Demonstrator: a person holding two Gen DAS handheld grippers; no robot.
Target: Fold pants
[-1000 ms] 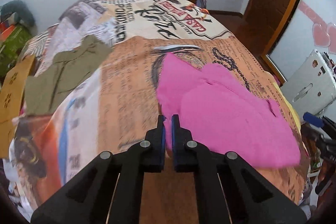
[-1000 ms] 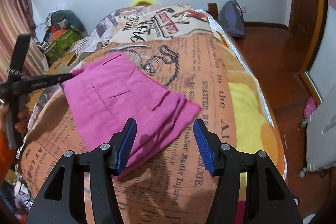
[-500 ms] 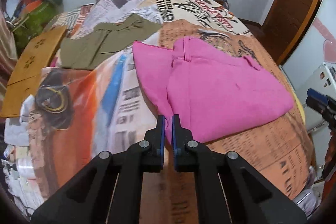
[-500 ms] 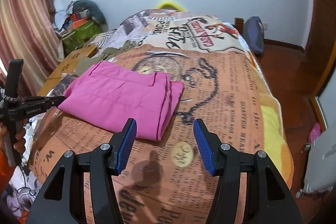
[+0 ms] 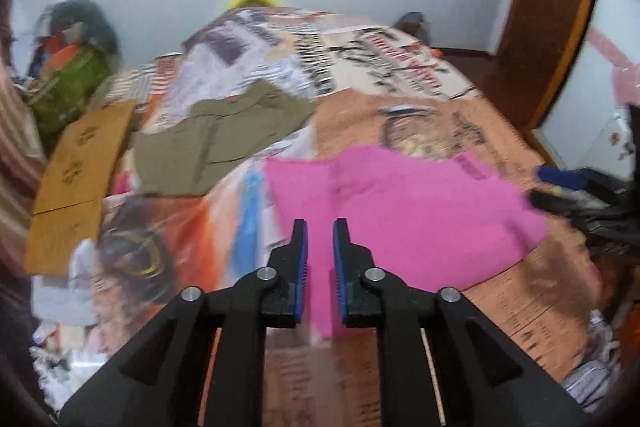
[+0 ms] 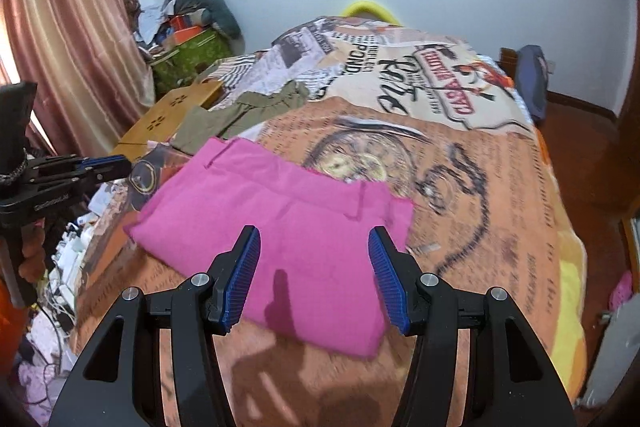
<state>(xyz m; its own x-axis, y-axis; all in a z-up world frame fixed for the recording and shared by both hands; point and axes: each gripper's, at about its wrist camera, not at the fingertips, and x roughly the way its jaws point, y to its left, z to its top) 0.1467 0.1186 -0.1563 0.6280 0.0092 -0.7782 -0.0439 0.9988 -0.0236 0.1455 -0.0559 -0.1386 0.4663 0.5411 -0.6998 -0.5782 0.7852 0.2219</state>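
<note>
Now I'm scanning from the left side of the bed (image 6: 500, 187), where a wooden board (image 5: 76, 163) is lying off its left edge and olive-green pants (image 5: 216, 143) are sitting spread out toward the far left part of the bedspread. Moving across, the pink pants (image 6: 288, 227) are resting folded into a compact stack near the front edge, roughly centre, with the waistband side facing the headboard.

My left gripper (image 5: 320, 239) is hovering over the stack's near left corner; its jaws have just been opening and are standing slightly parted, with pink cloth visible in the gap but the pads not pressing on it, so I'm reading that as released. My right gripper (image 6: 314, 247) is hanging over the stack's near right portion with its jaws spread wide and nothing between them. From that side I'm also seeing the left tool off the bed's left edge, held in a hand (image 6: 32, 255).

Judging by the tidy shape, I'm taking the folding as essentially done and this as the let-go and pull-away step. Next I'm thinking both tools need lifting clear without dragging the top layer, or, if another fold is wanted, I'd be pinching the near edge at both corners and carrying it evenly toward the waistband.
</note>
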